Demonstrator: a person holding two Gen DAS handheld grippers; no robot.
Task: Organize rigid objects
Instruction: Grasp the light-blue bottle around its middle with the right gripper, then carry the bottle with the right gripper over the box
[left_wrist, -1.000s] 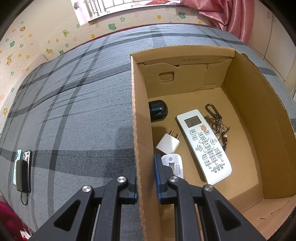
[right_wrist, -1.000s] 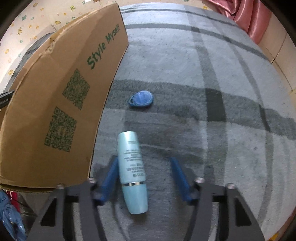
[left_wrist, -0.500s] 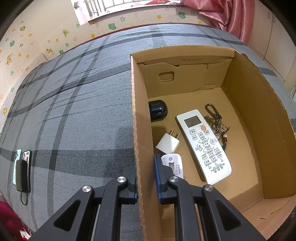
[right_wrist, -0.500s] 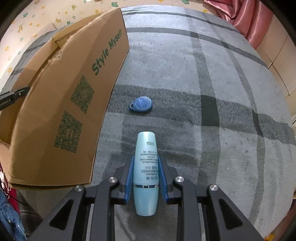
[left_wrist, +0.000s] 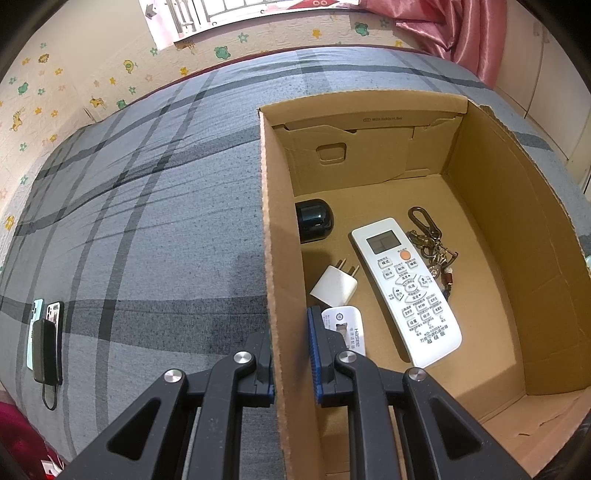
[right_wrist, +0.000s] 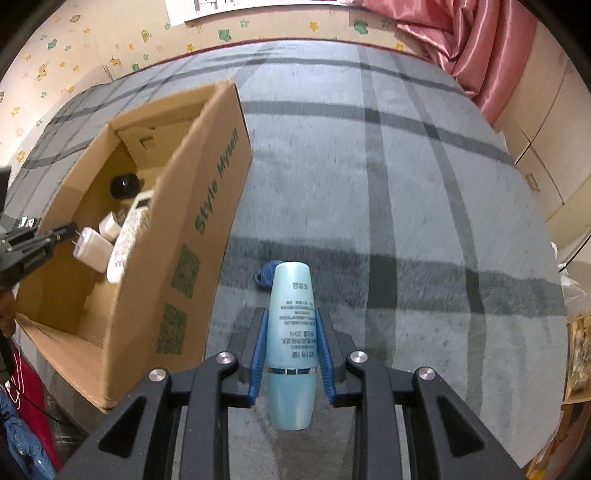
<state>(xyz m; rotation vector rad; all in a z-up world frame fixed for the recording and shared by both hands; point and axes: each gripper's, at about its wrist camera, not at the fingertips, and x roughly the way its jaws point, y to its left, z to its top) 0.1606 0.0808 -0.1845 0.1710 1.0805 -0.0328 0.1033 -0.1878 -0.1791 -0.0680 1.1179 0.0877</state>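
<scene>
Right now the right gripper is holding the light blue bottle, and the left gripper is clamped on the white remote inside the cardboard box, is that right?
Not quite. The left gripper is clamped on the cardboard box wall, not the white remote, which lies loose on the box floor, as the left wrist view shows. The right gripper does hold the light blue bottle.

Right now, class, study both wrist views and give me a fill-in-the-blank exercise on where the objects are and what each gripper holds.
1. The right gripper is shut on the pale blue ____.
2. The left gripper pinches one wall of the cardboard ____.
3. Inside the box, the white remote control lies beside a bunch of ____.
4. The small blue tag lies on the grey ____ bedcover, outside the box.

Missing words: bottle; box; keys; plaid
</scene>
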